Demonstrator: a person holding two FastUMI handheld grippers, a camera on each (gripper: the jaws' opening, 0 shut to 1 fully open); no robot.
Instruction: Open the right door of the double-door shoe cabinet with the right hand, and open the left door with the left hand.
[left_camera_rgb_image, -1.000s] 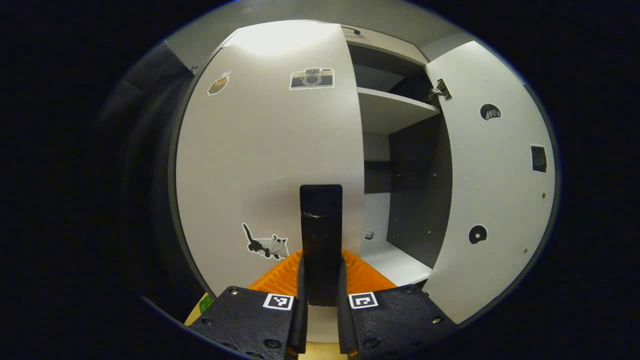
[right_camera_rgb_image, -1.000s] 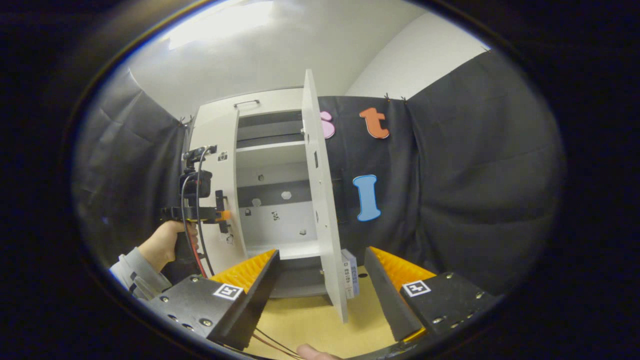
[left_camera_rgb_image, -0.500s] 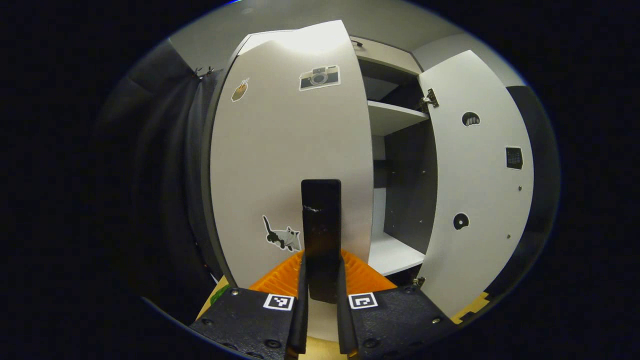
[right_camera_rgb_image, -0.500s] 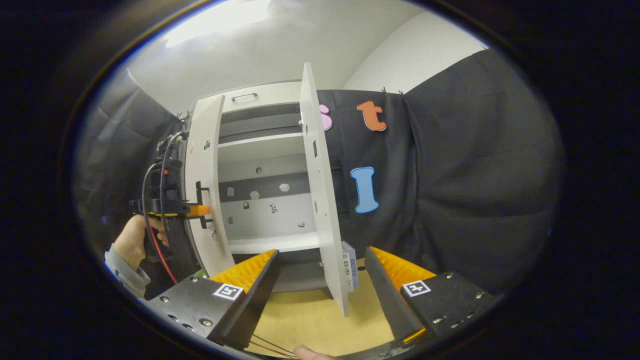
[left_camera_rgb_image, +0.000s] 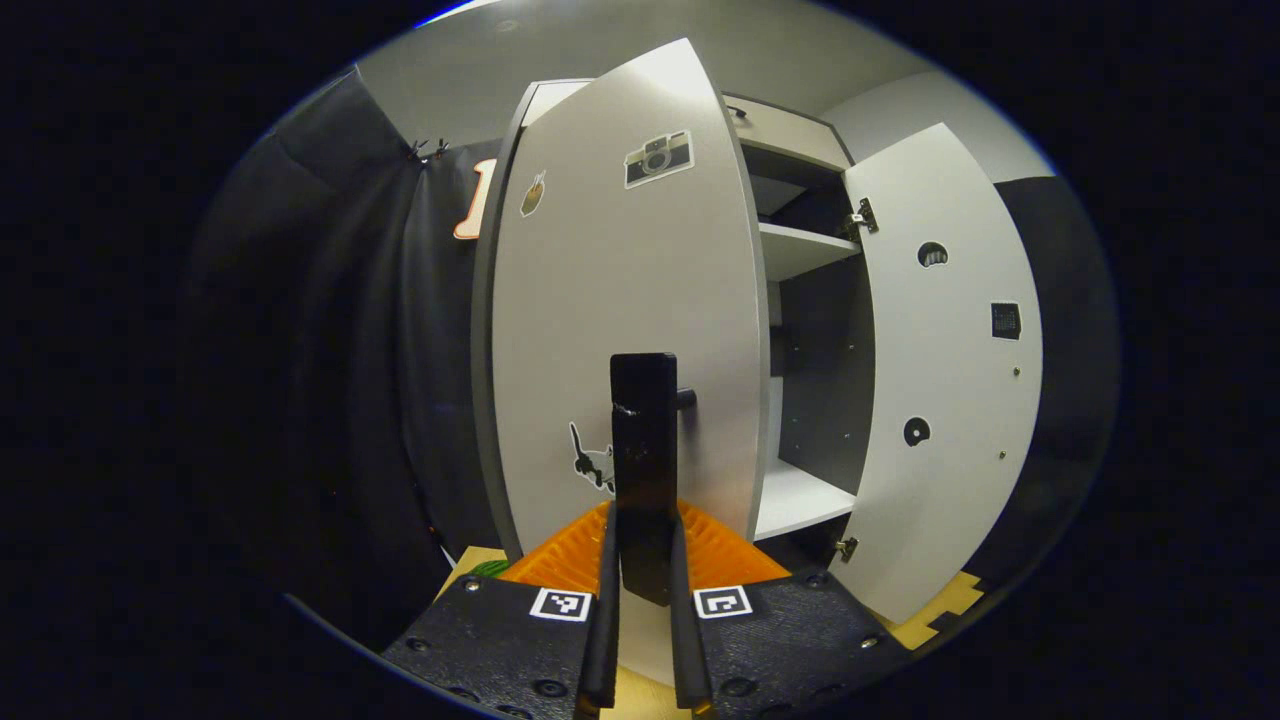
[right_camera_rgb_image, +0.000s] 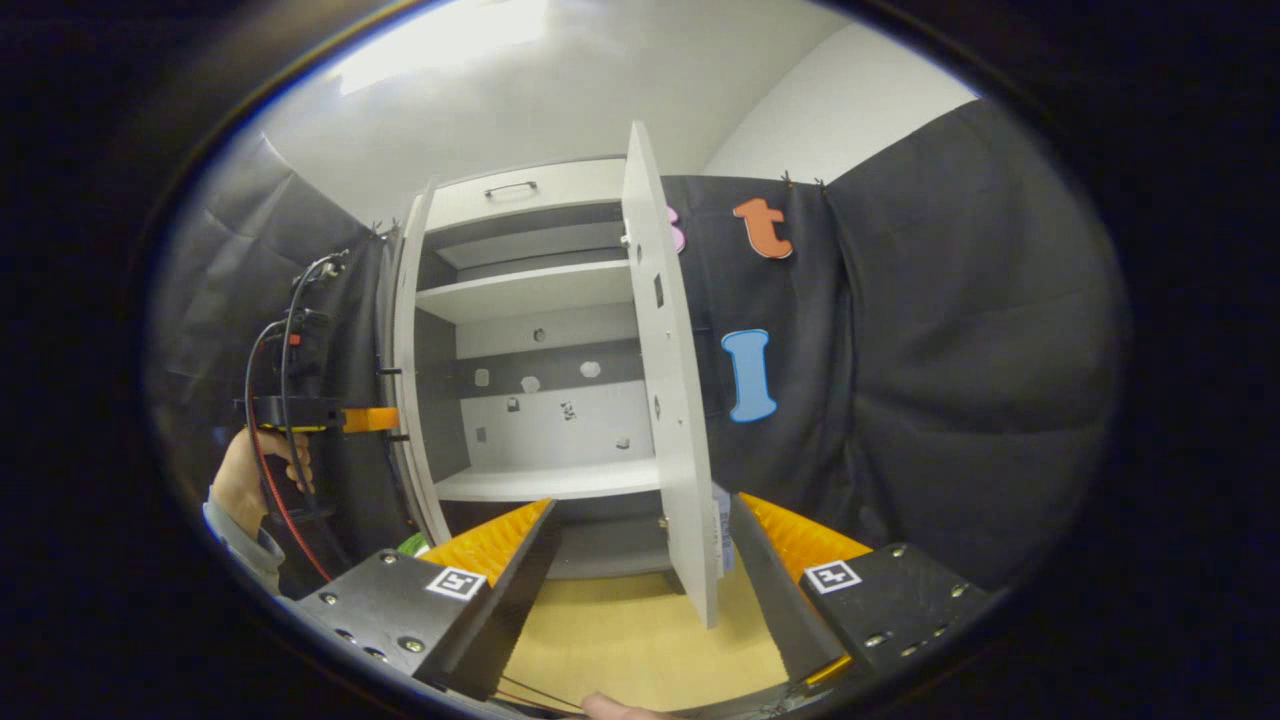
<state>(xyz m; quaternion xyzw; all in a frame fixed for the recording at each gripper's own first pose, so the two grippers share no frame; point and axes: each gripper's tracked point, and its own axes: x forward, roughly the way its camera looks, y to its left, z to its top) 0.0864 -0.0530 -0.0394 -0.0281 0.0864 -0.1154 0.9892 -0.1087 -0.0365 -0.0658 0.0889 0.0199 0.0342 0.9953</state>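
**Both doors swung out; left pull near its end**

The shoe cabinet (right_camera_rgb_image: 530, 400) is seen standing on the counter (right_camera_rgb_image: 620, 650). Two doors are counted. The right door (right_camera_rgb_image: 672, 380) is judged fully open. The left door (left_camera_rgb_image: 630, 300) is swung well out, its handle (left_camera_rgb_image: 645, 450) pinched by the left tongs (left_camera_rgb_image: 640, 640). The right tongs (right_camera_rgb_image: 640, 570) are spread, holding nothing. Release is judged outstanding. Two shelves are counted inside.

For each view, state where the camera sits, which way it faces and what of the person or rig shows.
Left gripper view: rides the left hand-held gripper, facing the left door, fingers closed on its black handle.
Right gripper view: rides the right hand-held gripper, open, facing the shoe cabinet from farther back; the person's hand shows.
Shared: left door, right door, shelves.
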